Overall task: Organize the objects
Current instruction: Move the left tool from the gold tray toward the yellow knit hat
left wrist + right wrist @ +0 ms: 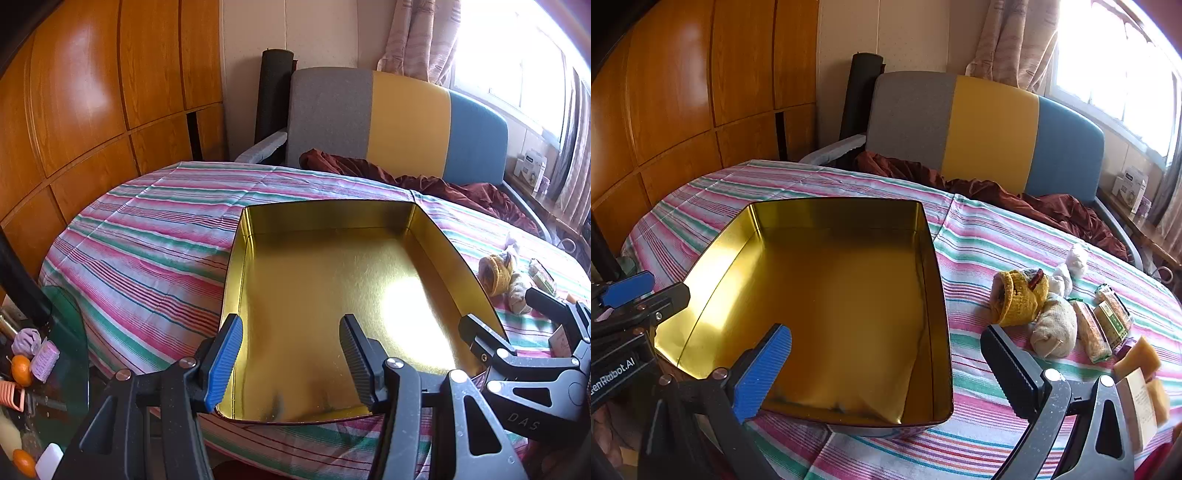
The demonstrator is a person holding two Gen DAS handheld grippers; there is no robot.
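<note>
An empty gold tin box [325,280] sits on the striped tablecloth; it also shows in the right wrist view [827,295]. My left gripper [291,358] is open and empty over the box's near edge. My right gripper [886,365] is open and empty at the box's near right corner; it shows at the right of the left wrist view [517,314]. Right of the box lie a yellow knitted sock [1019,299], a cream sock roll [1056,325], white balls [1075,258], snack packets [1104,325] and yellow soap-like blocks [1141,373].
The striped tablecloth [971,236] covers a round table. A dark red cloth [1052,210] lies at the far edge before a grey, yellow and blue sofa [990,122]. A side shelf at left holds oranges [20,369] and small items. Wooden cabinets stand at left.
</note>
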